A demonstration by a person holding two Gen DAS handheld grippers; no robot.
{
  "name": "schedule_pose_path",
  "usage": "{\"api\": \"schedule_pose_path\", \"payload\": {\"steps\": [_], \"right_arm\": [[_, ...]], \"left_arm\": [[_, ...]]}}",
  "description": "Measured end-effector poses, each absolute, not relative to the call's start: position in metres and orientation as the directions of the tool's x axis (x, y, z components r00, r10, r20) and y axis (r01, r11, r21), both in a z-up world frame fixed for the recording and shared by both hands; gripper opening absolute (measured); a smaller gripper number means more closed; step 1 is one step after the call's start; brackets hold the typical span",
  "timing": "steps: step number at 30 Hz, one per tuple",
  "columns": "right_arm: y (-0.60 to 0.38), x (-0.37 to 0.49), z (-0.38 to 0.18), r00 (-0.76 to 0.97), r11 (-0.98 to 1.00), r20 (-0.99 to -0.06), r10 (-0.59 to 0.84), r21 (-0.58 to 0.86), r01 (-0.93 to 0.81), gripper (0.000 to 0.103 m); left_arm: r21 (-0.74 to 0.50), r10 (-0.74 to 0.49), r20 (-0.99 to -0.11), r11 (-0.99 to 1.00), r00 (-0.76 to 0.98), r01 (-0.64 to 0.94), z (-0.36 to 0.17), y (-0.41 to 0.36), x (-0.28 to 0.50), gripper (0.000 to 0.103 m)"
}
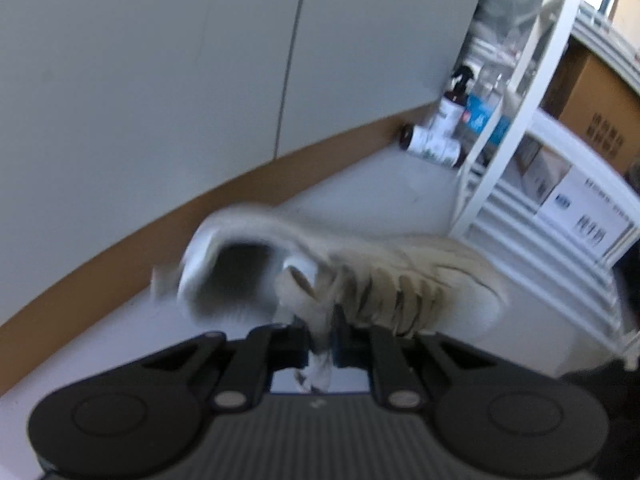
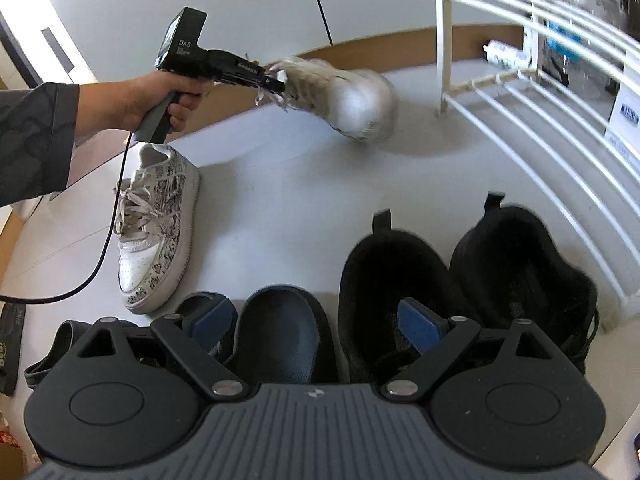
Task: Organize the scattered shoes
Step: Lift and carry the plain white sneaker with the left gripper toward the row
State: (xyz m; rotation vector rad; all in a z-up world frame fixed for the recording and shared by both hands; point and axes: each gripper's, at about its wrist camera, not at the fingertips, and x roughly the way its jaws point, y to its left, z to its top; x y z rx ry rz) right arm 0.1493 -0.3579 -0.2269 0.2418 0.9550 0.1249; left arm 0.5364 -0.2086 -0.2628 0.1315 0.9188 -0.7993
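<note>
I am lifting the white sneaker (image 2: 340,96) clear of the floor, my left tool (image 1: 320,340) clamping its laces, toward the white wire shoe rack (image 2: 540,92) at two o'clock. My right tool (image 2: 316,324) is hanging wide open, holding nothing, over the black sneakers (image 2: 460,272). Next: setting it level on a shelf.

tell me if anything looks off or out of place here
The white sneaker dangles in the air from the left gripper, pinched only by its laces. A bottle lies tipped on its side by the baseboard next to the white rack.
</note>
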Motion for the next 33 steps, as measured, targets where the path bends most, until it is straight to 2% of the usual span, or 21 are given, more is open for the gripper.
{"api": "schedule_pose_path", "payload": {"steps": [9, 11, 14, 22, 33], "right_arm": [[-0.355, 0.151, -0.206, 0.632, 0.964, -0.745, 0.214, 0.265, -0.014, 0.094], [-0.355, 0.152, -0.206, 0.632, 0.965, -0.746, 0.210, 0.261, -0.013, 0.094], [-0.353, 0.154, -0.206, 0.634, 0.965, -0.746, 0.206, 0.262, -0.006, 0.094], [-0.339, 0.154, -0.200, 0.650, 0.958, -0.727, 0.221, 0.287, -0.005, 0.094], [-0.299, 0.162, -0.187, 0.664, 0.934, -0.689, 0.292, 0.356, -0.041, 0.094]], "left_arm": [[-0.323, -0.552, -0.760, 0.779, 0.344, 0.537, -0.259, -0.206, 0.526, 0.009], [-0.383, -0.574, -0.746, 0.785, 0.338, 0.487, -0.255, -0.195, 0.528, 0.009], [-0.410, -0.589, -0.724, 0.786, 0.359, 0.462, -0.247, -0.186, 0.527, 0.009], [-0.400, -0.590, -0.687, 0.795, 0.425, 0.456, -0.195, -0.166, 0.527, 0.009], [-0.376, -0.578, -0.646, 0.809, 0.498, 0.452, -0.088, -0.072, 0.500, 0.009]]}}
